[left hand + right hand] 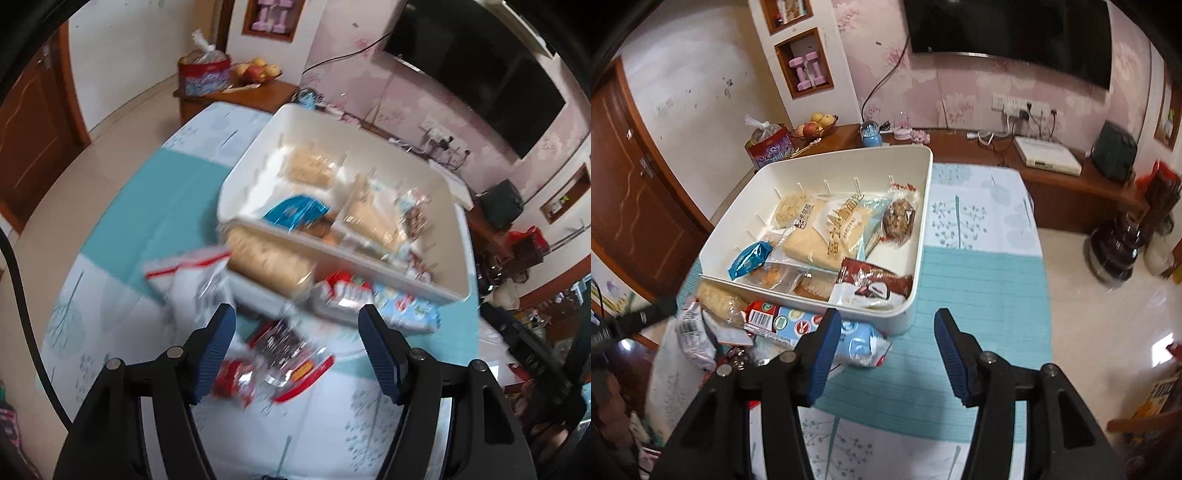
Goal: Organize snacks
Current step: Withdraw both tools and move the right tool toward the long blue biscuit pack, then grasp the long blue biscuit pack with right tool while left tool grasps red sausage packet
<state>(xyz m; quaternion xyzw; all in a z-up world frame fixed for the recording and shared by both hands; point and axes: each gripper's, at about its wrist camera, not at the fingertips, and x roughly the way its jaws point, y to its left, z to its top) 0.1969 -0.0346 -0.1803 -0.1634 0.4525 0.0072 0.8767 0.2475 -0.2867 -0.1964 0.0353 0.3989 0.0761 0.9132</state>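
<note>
Snacks lay loose on the table (979, 295) at lower left of the right view, beside the white bin (923, 206); the pale blue packet (862, 341) looked light, crinkly and slippery, best pinched at a sealed end. Right gripper (882, 350) fingers stood apart, empty. Left gripper (297, 354) fingers were likewise apart, empty, above a red packet (291, 369).

Home living room. Large black flat television (1008, 33) mounted on pink flowered wallpaper (964, 85); long low brown wooden cabinet (1067, 184) beneath, carrying white flat set-top box (1047, 160). Bowl of yellow and red fruit (814, 127) at cabinet's left end. Pink dumbbells (809, 70) in wall niche. Brown panelled wooden door (631, 192) at left; glossy cream tile floor (1108, 314).
</note>
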